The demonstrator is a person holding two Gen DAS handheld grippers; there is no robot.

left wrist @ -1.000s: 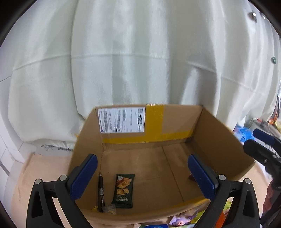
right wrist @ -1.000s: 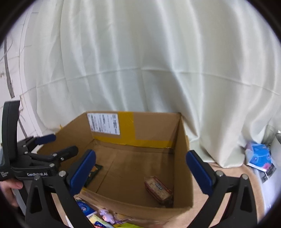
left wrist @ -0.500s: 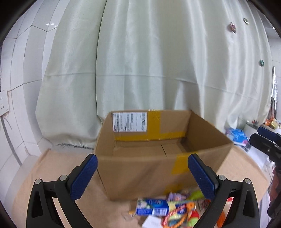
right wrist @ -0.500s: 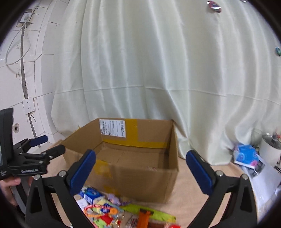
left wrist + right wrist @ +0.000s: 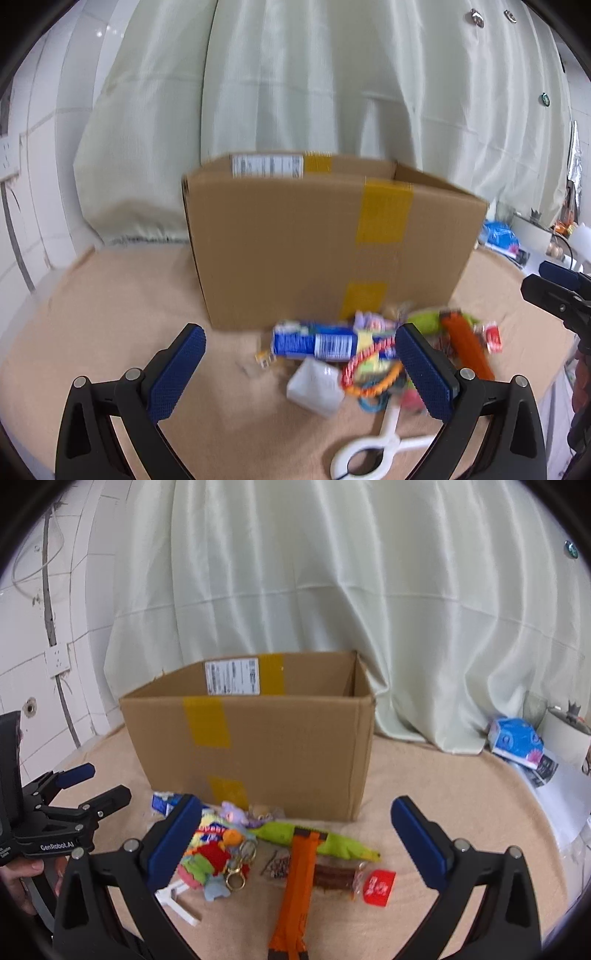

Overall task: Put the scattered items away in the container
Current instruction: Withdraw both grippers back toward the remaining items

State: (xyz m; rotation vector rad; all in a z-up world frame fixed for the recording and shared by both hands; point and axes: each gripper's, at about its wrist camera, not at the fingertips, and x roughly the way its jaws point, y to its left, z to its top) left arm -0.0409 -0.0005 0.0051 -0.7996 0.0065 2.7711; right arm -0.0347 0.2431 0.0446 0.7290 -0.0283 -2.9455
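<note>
Since a second ago you have pulled both grippers back and down: the cardboard box (image 5: 325, 243), whose inside you were looking into then, now shows only its outer front wall, and the scattered items have come into view in front of it.

From the left wrist, your left gripper (image 5: 299, 367) is spread wide and holds nothing. Between its fingers and just ahead lie a blue snack packet (image 5: 314, 341), a white cube (image 5: 316, 387) and a tangle of coloured rings (image 5: 369, 373); the right fingertip overlaps that pile in the picture, but the blur hides whether it touches. A white clip (image 5: 373, 446) lies below it, near the right finger. The box stands straight ahead, behind the pile.

From the right wrist, your right gripper (image 5: 295, 825) is also fully released and empty. An orange strap (image 5: 295, 882) runs between its fingers, crossing a green toy (image 5: 317, 840). A red packet (image 5: 378, 884) lies toward the right finger, a plush bundle (image 5: 207, 856) against the left one. The box sits beyond, slightly to the left.
</note>
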